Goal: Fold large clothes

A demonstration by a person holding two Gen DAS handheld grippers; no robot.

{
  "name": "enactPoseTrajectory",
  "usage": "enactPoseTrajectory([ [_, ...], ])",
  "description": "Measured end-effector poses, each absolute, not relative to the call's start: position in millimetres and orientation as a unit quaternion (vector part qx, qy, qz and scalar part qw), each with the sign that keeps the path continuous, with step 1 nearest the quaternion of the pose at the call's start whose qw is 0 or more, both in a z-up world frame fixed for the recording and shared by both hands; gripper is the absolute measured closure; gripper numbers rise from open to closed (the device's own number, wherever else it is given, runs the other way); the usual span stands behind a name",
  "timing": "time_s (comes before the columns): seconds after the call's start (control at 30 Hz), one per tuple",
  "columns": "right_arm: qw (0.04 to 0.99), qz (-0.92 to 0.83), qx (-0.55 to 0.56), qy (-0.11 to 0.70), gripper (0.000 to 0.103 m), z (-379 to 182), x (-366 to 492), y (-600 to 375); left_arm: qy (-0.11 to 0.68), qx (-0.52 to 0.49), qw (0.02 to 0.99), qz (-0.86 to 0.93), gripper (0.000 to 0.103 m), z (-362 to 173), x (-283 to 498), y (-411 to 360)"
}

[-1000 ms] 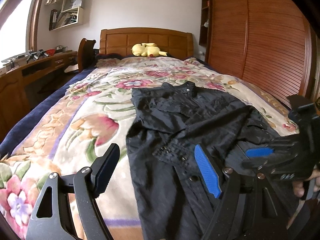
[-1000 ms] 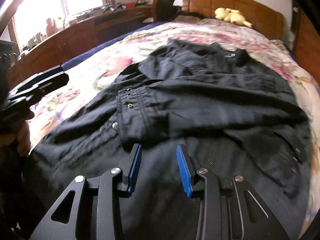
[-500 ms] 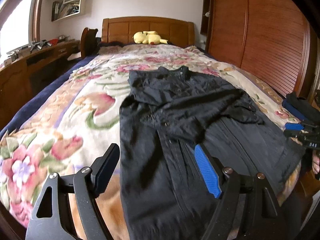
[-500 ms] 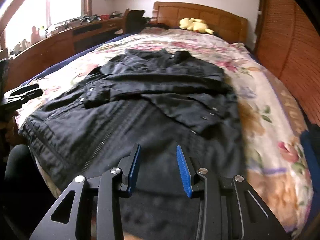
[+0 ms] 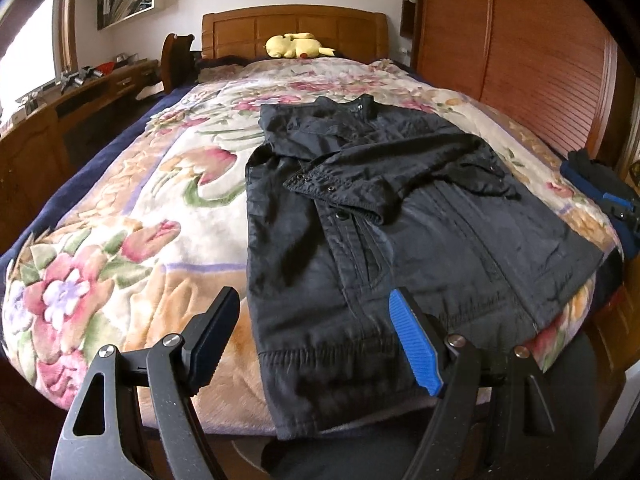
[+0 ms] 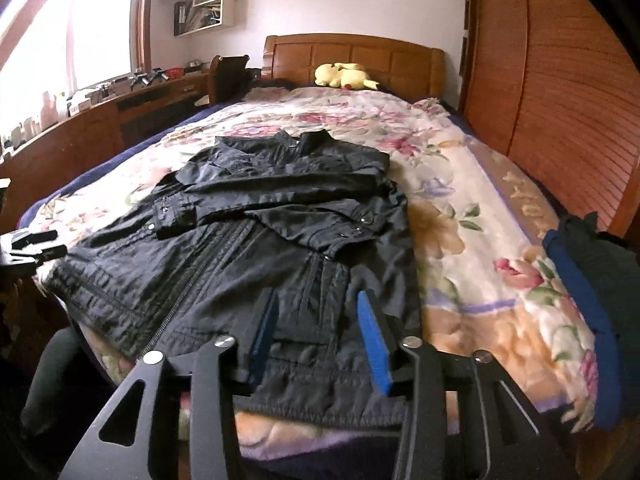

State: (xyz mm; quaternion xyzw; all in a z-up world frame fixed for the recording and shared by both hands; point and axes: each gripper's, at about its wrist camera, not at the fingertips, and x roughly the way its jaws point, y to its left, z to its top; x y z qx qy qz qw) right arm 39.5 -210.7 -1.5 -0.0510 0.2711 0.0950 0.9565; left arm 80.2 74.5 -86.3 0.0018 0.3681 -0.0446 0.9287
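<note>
Black fabric: the black zip-front jacket (image 5: 400, 216) lies flat on my bed, front up, collar toward the headboard, hem at the foot edge nearest me.
Sleeves: both are folded across the chest; the snap-button cuff (image 5: 332, 196) of one lies on top, pointing to my left side.
Bedding: floral plush blanket in cream, pink and green (image 5: 132, 216) sits under the whole jacket; the hem hangs slightly over its near edge.
Left tool: my left gripper with black frame and one blue ribbed pad (image 5: 316, 336) hovers over the jacket's lower left corner, jaws spread wide, nothing between them. One finger is over the blanket, the other over the fabric.
Right tool: my right gripper with blue pads on both fingers (image 6: 316, 332) hovers above the hem on the jacket's right half, jaws parted to a moderate gap, holding nothing.
Contact: I cannot tell if either pad brushes the cloth.
Far end: wooden panelled headboard (image 6: 360, 56) with a yellow plush toy (image 6: 344, 76) lying in front of it.
Right edge of bed: a dark blue and black folded cloth bundle (image 6: 588, 276) rests apart from the jacket.
Side wall: slatted wooden wardrobe doors (image 5: 520, 48) run along the bed.
</note>
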Motion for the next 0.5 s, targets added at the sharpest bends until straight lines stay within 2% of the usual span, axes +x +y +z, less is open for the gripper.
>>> enactPoseTrajectory([
  [0.1,0.955,0.092,-0.058,0.277,0.053,-12.9,39.6,-213.1,0.370,0.013,0.928,-0.049,0.025,-85.3,78.7,71.8],
  [0.3,0.943,0.084,-0.037,0.318,0.053,-34.2,56.7,-231.8,0.379,-0.003,0.924,-0.058,0.025,-93.8,77.0,73.4],
  [0.37,0.942,0.073,-0.031,0.326,0.053,-37.8,61.2,-240.5,0.385,-0.008,0.921,-0.060,0.034,-98.0,77.0,74.6],
  [0.5,0.938,0.059,-0.018,0.341,0.053,-45.1,67.5,-254.5,0.393,-0.012,0.918,-0.050,0.037,-104.9,75.0,78.7],
])
